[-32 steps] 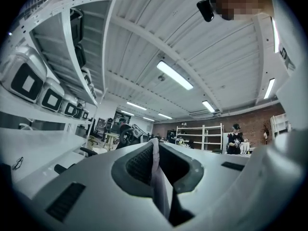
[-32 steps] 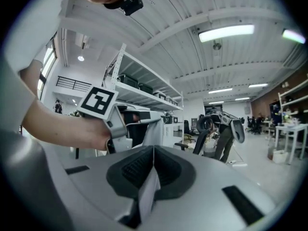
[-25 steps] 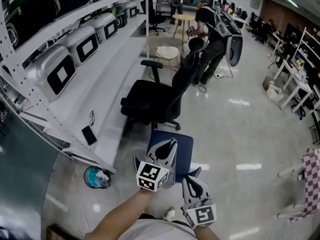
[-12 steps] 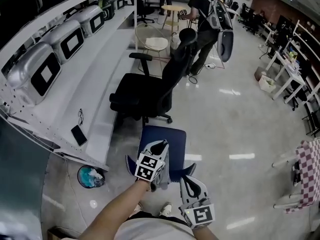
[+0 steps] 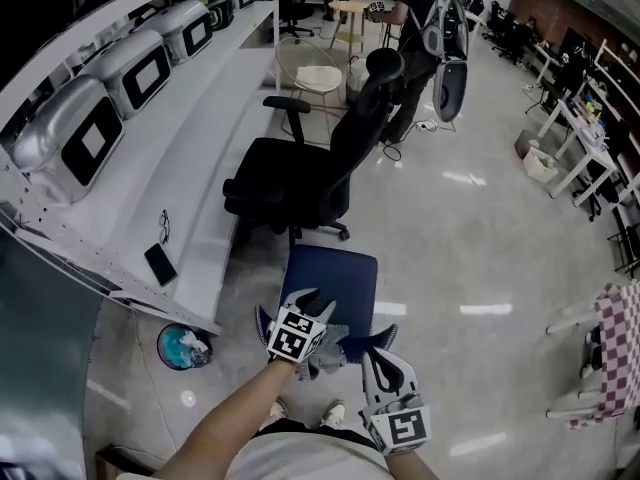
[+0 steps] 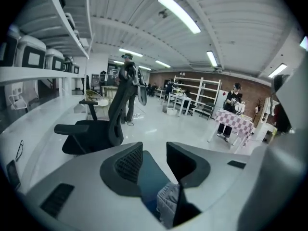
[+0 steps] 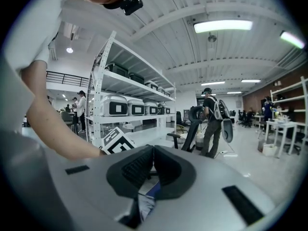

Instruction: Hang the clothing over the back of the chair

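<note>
Left gripper point(image 5: 315, 303) first: its jaws have just been opening and now stand wide apart. The left gripper view has the grey clothing point(image 6: 167, 203) low in the gap, with neither pad pressing on it. Over to the right gripper point(image 5: 378, 360), and the right gripper view tells what the head view cannot: these jaws are pinched together, with a fold of the clothing point(image 7: 144, 203) caught between them and hanging below. From the head view, the clothing point(image 5: 338, 340) is bunched between the two grippers on the near side of the black office chair point(image 5: 290, 183), at the near edge of the blue seat point(image 5: 335, 273) that stands in front of that chair. The chair's backrest is bare. Only the head view gives the floor plan: a round bin point(image 5: 182, 346) well to the left of the chair and nearer the camera, and a phone point(image 5: 160, 264) on the long white shelf beside it. Only the left gripper view catches a person point(image 6: 233, 105) at a checked table point(image 6: 236, 123) well beyond the chair on the right. The right gripper view alone shows the left gripper's marker cube point(image 7: 115, 141) side on. The count: two grippers, one piece of clothing, one black chair, one blue seat, and one person with a backpack point(image 5: 425, 28) beyond the chair.
</note>
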The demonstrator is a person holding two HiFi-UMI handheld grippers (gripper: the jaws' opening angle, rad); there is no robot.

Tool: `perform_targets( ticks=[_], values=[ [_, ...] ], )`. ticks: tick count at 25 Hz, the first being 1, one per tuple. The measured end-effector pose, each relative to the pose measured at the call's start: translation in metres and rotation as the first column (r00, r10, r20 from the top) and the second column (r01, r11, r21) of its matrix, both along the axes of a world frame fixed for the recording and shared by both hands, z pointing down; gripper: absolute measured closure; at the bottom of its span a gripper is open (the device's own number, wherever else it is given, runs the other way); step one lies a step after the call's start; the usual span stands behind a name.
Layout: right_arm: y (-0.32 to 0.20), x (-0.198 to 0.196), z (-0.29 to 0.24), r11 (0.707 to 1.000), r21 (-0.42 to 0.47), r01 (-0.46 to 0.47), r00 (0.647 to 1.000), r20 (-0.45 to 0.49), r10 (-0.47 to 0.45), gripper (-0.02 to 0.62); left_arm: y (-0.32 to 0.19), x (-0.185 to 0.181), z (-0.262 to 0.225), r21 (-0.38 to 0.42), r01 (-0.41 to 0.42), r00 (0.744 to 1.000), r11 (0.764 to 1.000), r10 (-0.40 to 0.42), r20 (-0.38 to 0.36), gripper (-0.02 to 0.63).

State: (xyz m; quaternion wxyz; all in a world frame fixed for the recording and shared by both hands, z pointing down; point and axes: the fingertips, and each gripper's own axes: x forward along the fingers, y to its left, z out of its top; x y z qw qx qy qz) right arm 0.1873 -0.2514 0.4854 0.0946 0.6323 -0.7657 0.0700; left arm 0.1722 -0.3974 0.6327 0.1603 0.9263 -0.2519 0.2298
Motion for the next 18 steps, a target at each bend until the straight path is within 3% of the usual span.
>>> perform_targets(
  ticks=[4, 6, 11, 18],
  values=[
    [-0.007, -0.003, 0.003, 1.0, 0.01, 0.014, 1.0, 0.008, -0.014, 0.577, 0.02, -0.015, -0.039, 0.094, 0.028, 0.993, 0.995, -0.018, -0.113, 0.481],
    [-0.009, -0.004, 0.003, 1.0, 0.01, 0.025, 1.0, 0.008, -0.025, 0.577, 0.037, -0.022, -0.064, 0.139, 0.036, 0.985, 0.99, -0.011, -0.174, 0.559],
    [-0.015, -0.016, -0.006, 0.997, 0.032, 0.07, 0.997, 0.014, -0.07, 0.577, 0.075, -0.043, -0.108, 0.156, 0.082, 0.957, 0.984, -0.034, -0.289, 0.586],
    [-0.011, -0.032, -0.01, 0.988, 0.055, 0.142, 0.989, 0.032, -0.144, 0.577, 0.099, -0.063, -0.129, 0.184, 0.137, 0.943, 0.973, -0.071, -0.326, 0.597]
  ],
)
